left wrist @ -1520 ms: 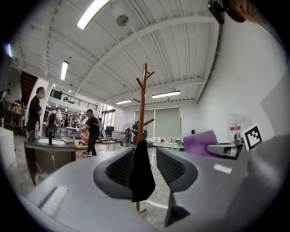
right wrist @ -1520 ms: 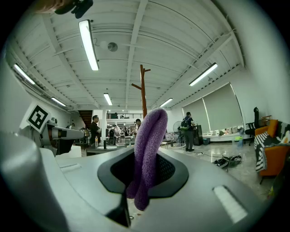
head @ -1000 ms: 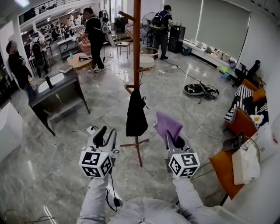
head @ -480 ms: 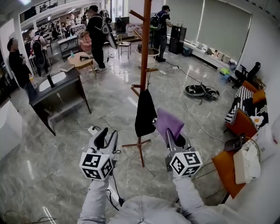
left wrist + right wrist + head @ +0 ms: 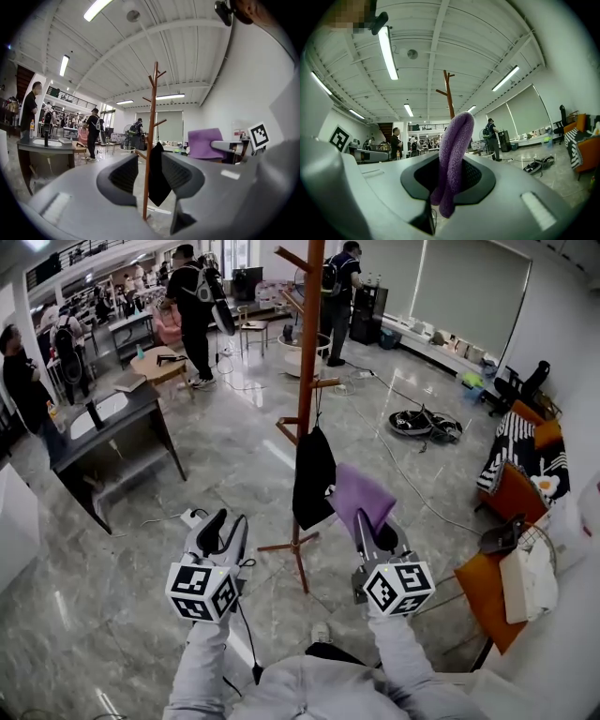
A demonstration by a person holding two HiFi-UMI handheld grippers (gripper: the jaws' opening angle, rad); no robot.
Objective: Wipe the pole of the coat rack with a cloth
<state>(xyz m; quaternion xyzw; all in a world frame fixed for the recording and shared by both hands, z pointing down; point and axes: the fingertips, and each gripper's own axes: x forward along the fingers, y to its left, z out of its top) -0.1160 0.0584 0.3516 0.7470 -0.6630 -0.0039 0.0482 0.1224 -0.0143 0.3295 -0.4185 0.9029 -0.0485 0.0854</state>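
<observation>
The right gripper (image 5: 374, 542) pinches the soft, light purple cloth (image 5: 360, 497) at its fold; the left gripper (image 5: 217, 532) is released, empty; the far pole (image 5: 307, 352) looks stiff.

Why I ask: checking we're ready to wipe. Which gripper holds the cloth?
The right gripper: its jaws are shut on the purple cloth, folded between them. The left gripper is open and holds nothing.

You are holding two grippers, a left gripper (image 5: 225, 527) and a right gripper (image 5: 371, 532), plus one purple cloth (image 5: 358, 495). You are facing one coat rack (image 5: 306, 381) carrying one black garment (image 5: 313, 479). At least three people (image 5: 194, 306) are standing beyond, though the far ones are blurring together.
</observation>
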